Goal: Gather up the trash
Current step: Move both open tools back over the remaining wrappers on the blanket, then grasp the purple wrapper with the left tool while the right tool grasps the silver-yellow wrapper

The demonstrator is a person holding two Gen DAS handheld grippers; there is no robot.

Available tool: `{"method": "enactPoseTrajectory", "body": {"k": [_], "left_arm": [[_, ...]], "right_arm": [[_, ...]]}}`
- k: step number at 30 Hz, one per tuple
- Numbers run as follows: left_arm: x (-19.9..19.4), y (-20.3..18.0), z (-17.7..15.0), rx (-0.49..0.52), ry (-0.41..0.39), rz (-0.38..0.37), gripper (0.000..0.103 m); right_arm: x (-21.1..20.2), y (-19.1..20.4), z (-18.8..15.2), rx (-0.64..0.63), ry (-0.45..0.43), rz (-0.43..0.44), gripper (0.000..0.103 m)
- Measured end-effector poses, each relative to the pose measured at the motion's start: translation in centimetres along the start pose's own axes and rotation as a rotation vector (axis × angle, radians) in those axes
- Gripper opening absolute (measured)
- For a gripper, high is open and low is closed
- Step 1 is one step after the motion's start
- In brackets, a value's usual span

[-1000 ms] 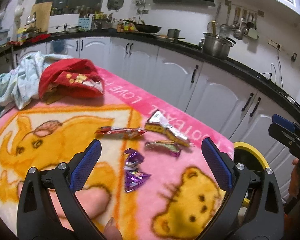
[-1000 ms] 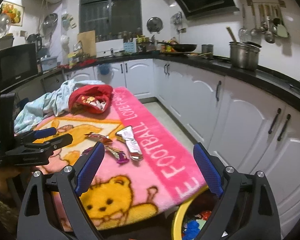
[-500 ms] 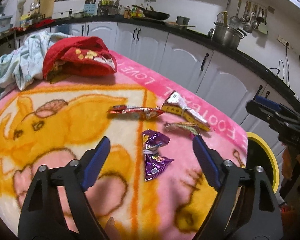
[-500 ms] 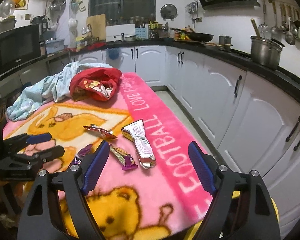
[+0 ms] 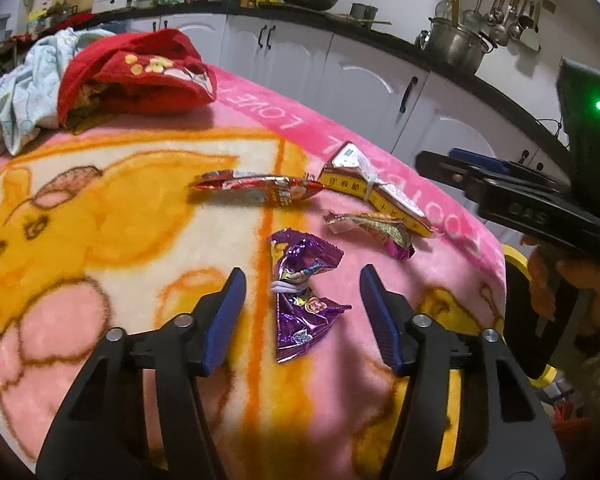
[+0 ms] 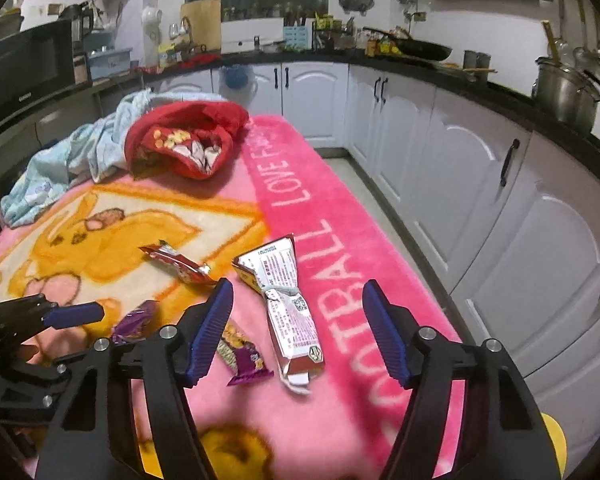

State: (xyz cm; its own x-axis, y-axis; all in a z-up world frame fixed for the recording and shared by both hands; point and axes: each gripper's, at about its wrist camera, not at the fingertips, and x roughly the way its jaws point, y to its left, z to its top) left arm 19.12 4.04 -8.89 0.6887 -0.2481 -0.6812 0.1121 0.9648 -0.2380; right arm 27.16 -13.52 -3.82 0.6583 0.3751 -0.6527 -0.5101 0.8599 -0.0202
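Purple wrapper (image 5: 302, 300) lengthwise between closing left jaws, untouched, right jaws likewise apart.

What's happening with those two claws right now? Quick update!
Left gripper closing around purple wrapper, not gripping yet. Right gripper closing over white-and-yellow packet, pads clear. Nothing blocking.

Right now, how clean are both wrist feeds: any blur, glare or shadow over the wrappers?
Left wrist: sharp, foil glare on the purple wrapper, gripper shadow on the blanket below it. Right wrist: white wrapper sharp, bottom edge smeared, counters bowed.
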Motion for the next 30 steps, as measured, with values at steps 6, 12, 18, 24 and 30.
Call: {"method": "enactPoseTrajectory", "body": {"k": [6, 12, 18, 24, 30], "left_arm": [[1.3, 0.3, -0.2, -0.023, 0.047, -0.010, 0.035], [1.9, 0.5, -0.3, -0.035, 0.072, -0.021, 0.024], [2.1, 0.6, -0.4, -0.042, 0.080, -0.031, 0.021], [2.2, 0.7, -0.4, -0.045, 0.079, -0.036, 0.018], [2.0, 0.5, -0.4, -0.039, 0.069, -0.031, 0.015]], "right_arm": [[2.7, -0.3, -0.2, 0.003, 0.056, 0.023, 0.053], [4.8, -0.3, -0.3, 0.008, 0.101, 0.046, 0.049], [6.2, -0.2, -0.5, 0.017, 0.136, 0.069, 0.040], [6.8, -0.3, -0.8, 0.033, 0.153, 0.083, 0.032], [6.1, -1.0, -0.8, 0.070, 0.123, 0.072, 0.030]]}}
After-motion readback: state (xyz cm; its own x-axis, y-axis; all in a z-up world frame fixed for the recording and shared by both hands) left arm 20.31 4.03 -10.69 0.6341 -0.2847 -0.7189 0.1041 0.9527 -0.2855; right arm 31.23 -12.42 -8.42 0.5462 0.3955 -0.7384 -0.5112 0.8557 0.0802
